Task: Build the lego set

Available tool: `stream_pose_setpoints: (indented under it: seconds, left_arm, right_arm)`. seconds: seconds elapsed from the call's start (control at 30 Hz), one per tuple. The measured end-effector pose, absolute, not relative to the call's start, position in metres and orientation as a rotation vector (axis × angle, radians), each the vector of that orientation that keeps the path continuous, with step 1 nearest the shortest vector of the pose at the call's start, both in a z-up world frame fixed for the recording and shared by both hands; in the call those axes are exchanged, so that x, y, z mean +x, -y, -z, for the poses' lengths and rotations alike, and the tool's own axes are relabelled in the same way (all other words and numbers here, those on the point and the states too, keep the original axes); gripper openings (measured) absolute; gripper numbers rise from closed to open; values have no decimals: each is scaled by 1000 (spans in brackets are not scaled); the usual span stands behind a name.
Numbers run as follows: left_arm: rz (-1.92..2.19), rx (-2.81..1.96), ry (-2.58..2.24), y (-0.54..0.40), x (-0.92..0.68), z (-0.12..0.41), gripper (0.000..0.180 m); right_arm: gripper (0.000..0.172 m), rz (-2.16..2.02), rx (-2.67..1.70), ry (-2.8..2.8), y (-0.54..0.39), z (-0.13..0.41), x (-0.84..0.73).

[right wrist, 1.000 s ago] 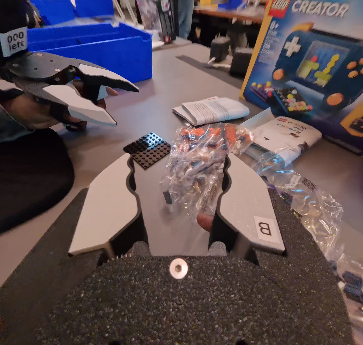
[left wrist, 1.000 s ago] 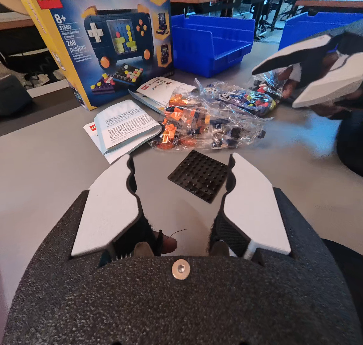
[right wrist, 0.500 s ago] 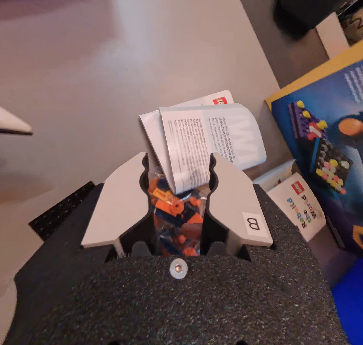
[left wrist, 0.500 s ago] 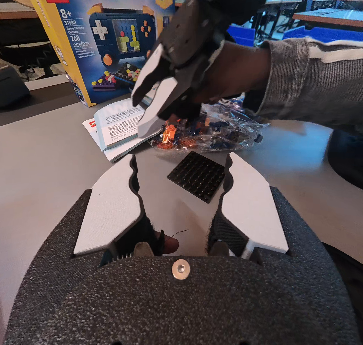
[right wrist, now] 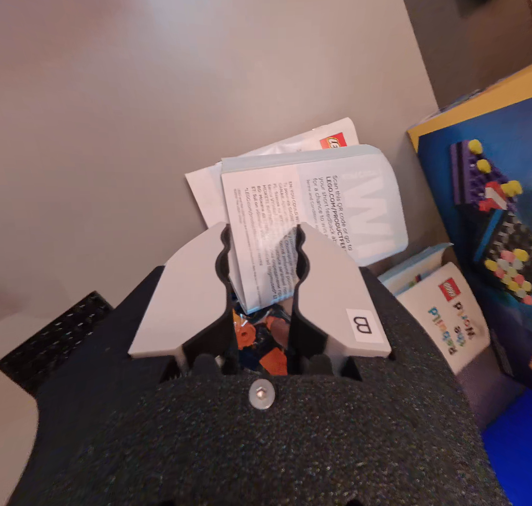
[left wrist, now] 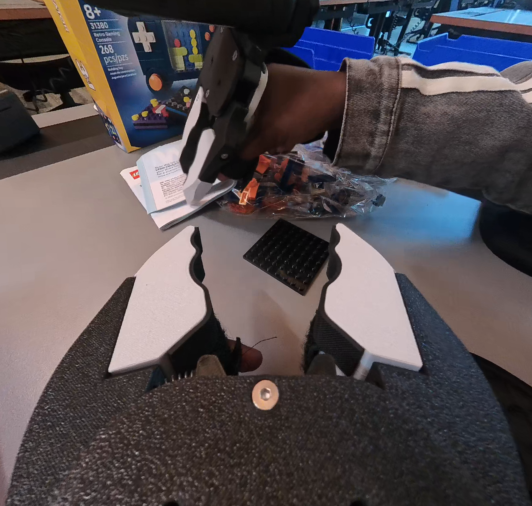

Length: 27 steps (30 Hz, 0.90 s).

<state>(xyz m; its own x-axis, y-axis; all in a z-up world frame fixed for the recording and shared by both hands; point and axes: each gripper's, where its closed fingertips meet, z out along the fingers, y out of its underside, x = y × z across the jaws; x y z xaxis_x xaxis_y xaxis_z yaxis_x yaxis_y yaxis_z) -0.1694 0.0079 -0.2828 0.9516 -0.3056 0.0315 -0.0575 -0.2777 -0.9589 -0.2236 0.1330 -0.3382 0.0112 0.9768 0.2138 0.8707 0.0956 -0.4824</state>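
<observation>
My left gripper [left wrist: 264, 228] is open and empty, low over the grey table [left wrist: 72, 233], with a black studded plate [left wrist: 288, 256] lying just ahead between its fingertips. My right gripper [right wrist: 262, 225] points down at the seam between a folded white booklet [right wrist: 302, 204] and a clear bag of orange and dark blue bricks [right wrist: 259, 345]. Its fingers are partly closed with a gap left. The bag's end sits between them and the booklet's corner lies under the tips. The left wrist view shows that gripper [left wrist: 198, 195] touching down on the booklet [left wrist: 164, 186] beside the bag [left wrist: 302, 192].
A yellow and blue toy box [left wrist: 121, 60] stands behind the booklet; it also shows in the right wrist view [right wrist: 489, 204]. A second small booklet [right wrist: 440, 313] lies by the box. Blue bins [left wrist: 334, 48] stand farther back. A grey sleeve [left wrist: 431, 123] reaches across above the bag.
My right gripper swung in from the right, tipped down over the bag and booklet, and its fingers have been closing. My left gripper has stayed open over the black plate.
</observation>
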Motion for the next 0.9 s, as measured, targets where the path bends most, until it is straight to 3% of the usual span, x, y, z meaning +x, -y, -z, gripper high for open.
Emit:
stream_pose_setpoints:
  seconds: [0.2,0.23,0.27,0.4,0.47,0.63,0.9]
  left_arm:
    - [241,-1853,-278,-8,-168,284,84]
    - [241,-1854,-276,-8,-168,284,84]
    - [242,-1854,-274,-8,-169,284,84]
    - [248,-1848,-263,-8,-170,283,84]
    - [245,-1847,-252,-8,-172,283,84]
    - [329,-1799,-74,-8,-190,275,83]
    - [1161,-1527,526,-13,-208,263,92]
  right_arm:
    - [56,-112,-1594,1961,-138,333,-223]
    - [50,-85,-1556,1991,-137,334,-223]
    - [30,-52,-1516,2031,-135,337,-222]
    - [11,248,-1315,2056,-155,342,-216]
    - [2,153,-1290,1987,-156,331,-221]
    - [1,-253,-1290,1771,-151,273,-218]
    - [1,-691,-988,1510,-98,179,-189]
